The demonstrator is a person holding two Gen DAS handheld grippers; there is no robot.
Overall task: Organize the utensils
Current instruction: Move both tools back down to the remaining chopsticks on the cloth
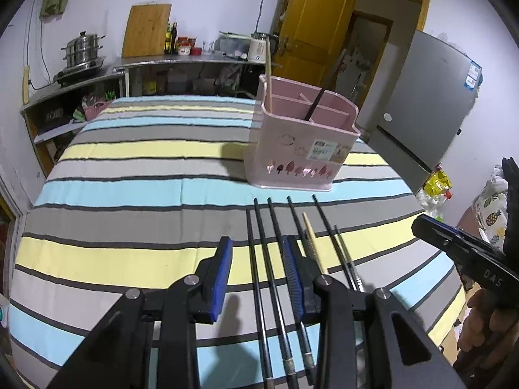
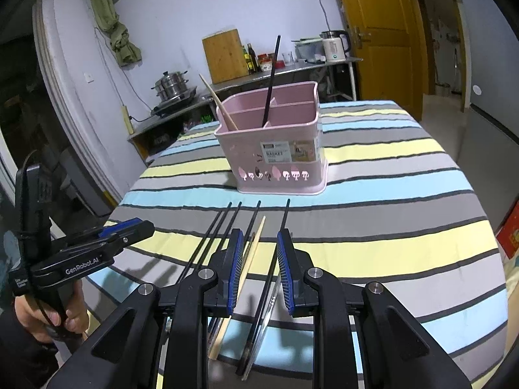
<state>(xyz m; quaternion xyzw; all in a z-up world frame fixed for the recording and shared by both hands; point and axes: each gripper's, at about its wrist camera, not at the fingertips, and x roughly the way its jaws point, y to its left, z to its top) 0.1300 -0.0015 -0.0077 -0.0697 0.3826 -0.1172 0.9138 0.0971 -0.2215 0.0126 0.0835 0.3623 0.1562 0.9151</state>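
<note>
Chopsticks (image 2: pixel 227 227) before basket (image 2: pixel 275 149) on table (image 2: pixel 405 227)

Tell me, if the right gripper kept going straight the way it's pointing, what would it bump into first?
Probably the chopsticks lying on the striped tablecloth just ahead of the right gripper; the pink basket stands farther on. Depth is hard to judge.

Pale walls, orange wooden door (image 1: pixel 311 22), steel counter (image 1: pixel 181 60) with steamer pot (image 1: pixel 82 48), grey fridge (image 1: pixel 431 107).
</note>
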